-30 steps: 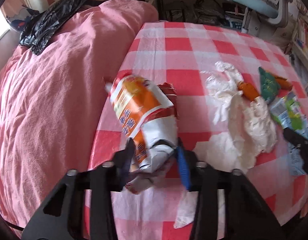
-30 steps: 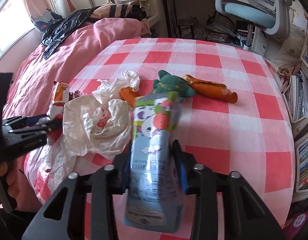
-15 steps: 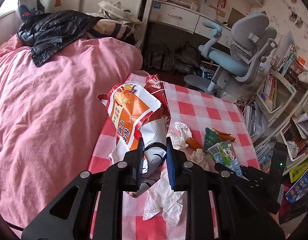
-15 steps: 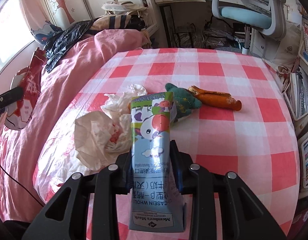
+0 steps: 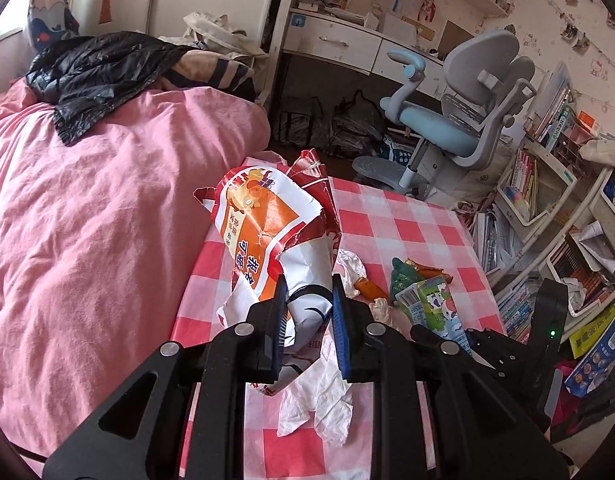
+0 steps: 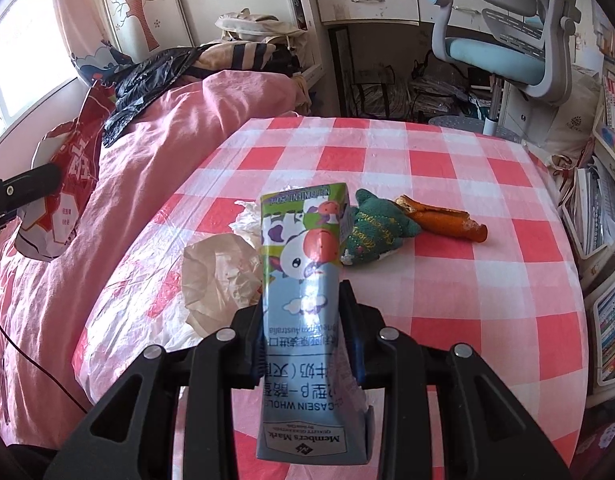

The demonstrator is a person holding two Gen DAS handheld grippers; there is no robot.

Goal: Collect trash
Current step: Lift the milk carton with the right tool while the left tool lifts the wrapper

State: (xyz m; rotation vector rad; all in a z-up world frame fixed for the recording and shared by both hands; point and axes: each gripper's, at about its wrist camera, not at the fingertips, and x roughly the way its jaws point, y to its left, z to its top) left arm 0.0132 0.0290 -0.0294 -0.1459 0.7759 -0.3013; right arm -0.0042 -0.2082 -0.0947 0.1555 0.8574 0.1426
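The left gripper (image 5: 307,316) is clamped on a torn orange-and-white snack bag (image 5: 267,236), its two fingers pinching the bag's lower, crumpled end so that the bag's long axis runs straight ahead and upward from the jaws, its red torn mouth uppermost; the bag hangs clear above the near left edge of the checked tablecloth (image 5: 407,232), beside the pink bedding (image 5: 87,220). The right gripper (image 6: 303,336) is closed on a flattened milk carton (image 6: 303,280), gripped across its narrow width about midway along, with the carton's length lying along the fingers, one end jutting forward over the table and the printed end reaching back toward the camera. Both hands are therefore full, so the coming move most likely turns on carrying these two pieces off to wherever the rubbish is gathered; no bin shows in either view, and a black plastic bag (image 6: 147,80) lying far back on the bed may or may not serve. Left on the cloth, ahead of the carton's tip, lie a crumpled beige wrapper (image 6: 219,276) to the left, white tissue (image 6: 247,220) just behind it, a green wrapper (image 6: 371,228) touching the carton's right side in the picture, and an orange peel (image 6: 443,220) stretched crosswise farther right. These remainders sit nearer the right gripper than the left, which is held off toward the bed side
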